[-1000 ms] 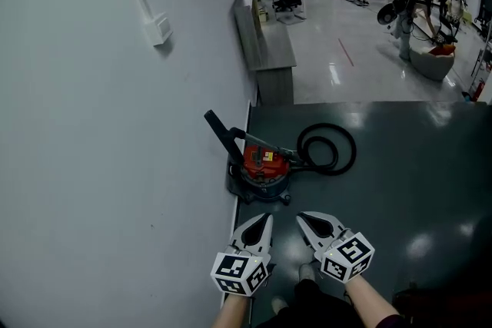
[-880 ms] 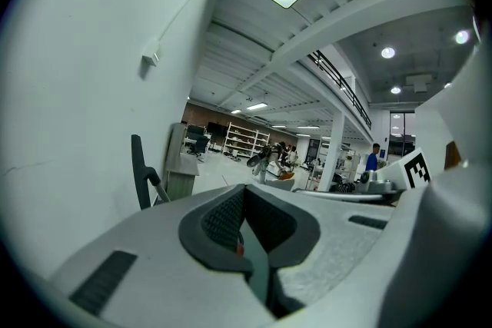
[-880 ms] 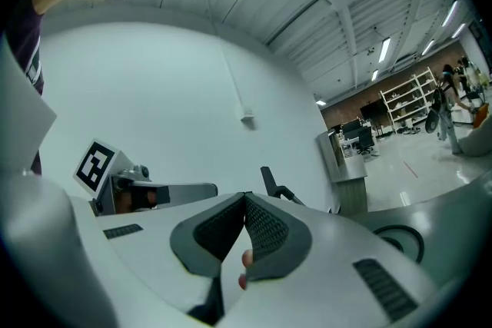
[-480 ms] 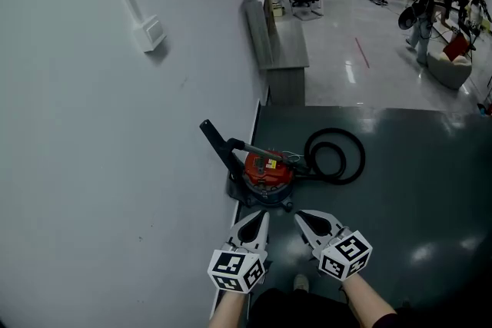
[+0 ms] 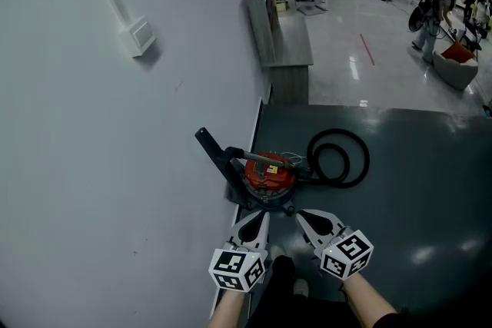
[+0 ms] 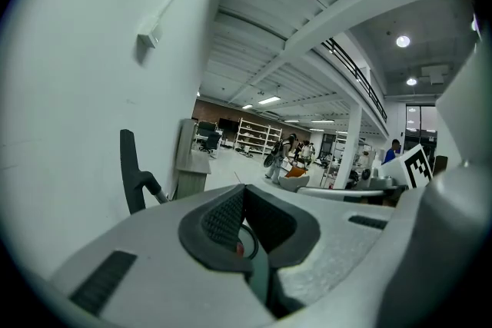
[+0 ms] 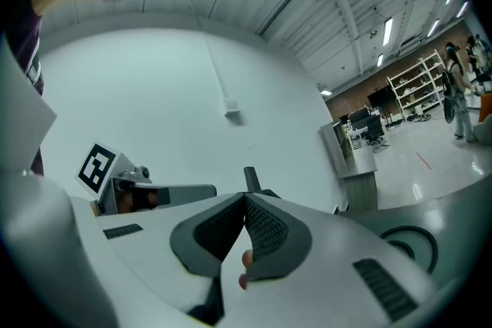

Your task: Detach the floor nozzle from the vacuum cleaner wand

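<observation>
Floor nozzle [image 5: 220, 164] black, tilted against wall [image 5: 115, 165]

Behind the left gripper [image 6: 244, 192] we glimpse only a red sliver of vacuum [image 6: 239, 248]; our forearms [image 5: 369, 309] run off frame.

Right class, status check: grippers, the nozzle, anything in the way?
Jaws shut, empty: left gripper, right gripper. Untouched floor nozzle leans on wall, apparently attached to wand. Ahead of jaws, red canister; hose coil to its right.
</observation>
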